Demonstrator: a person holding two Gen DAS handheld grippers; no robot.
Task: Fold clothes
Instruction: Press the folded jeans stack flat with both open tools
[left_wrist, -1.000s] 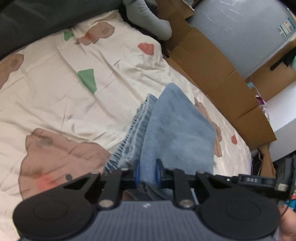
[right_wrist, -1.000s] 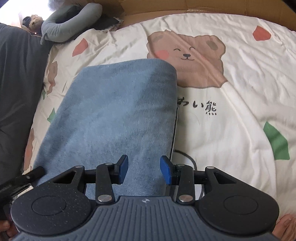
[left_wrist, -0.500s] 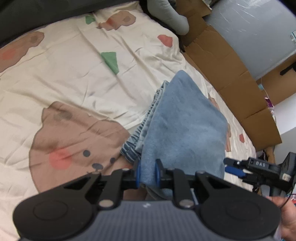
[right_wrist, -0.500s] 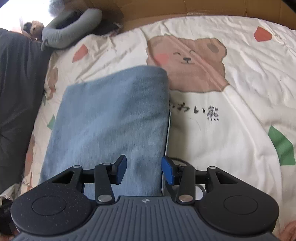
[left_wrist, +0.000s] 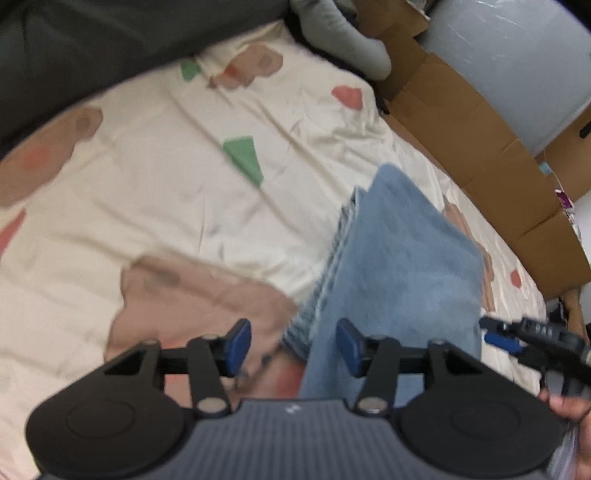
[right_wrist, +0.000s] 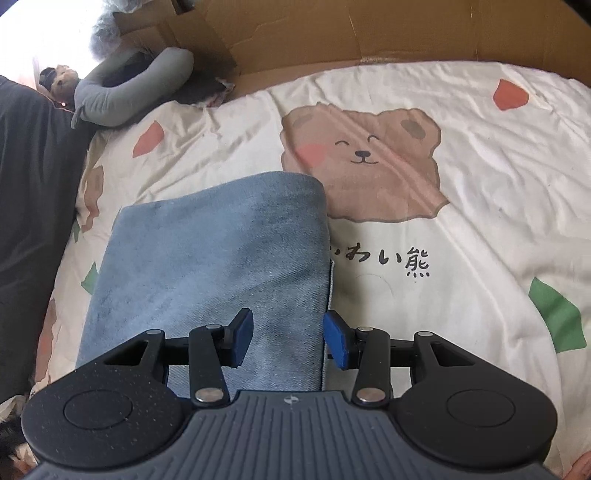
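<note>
Folded blue jeans (left_wrist: 399, 266) lie on a cream bedsheet (left_wrist: 155, 192) printed with bears. My left gripper (left_wrist: 293, 347) hovers over the near left corner of the stack. Its jaws are opening, and the layered denim edge lies between the pads without being pressed. My right gripper (right_wrist: 290, 343) stands open over the near right edge of the jeans (right_wrist: 221, 258), the pads apart from the cloth. In the left wrist view the right gripper (left_wrist: 496, 330) shows at the far right, held by a hand (left_wrist: 565, 406).
Brown cardboard (right_wrist: 369, 33) lines the far side of the bed. A grey curved pillow (right_wrist: 129, 92) and a small stuffed toy (right_wrist: 59, 83) lie at the back left. A dark blanket (right_wrist: 29, 206) covers the left side. Bare sheet (right_wrist: 461, 277) spreads right of the jeans.
The left jaws, shut on the jeans' edge before, have spread wide and let it go. The right gripper has hardly moved and its gap is the same.
</note>
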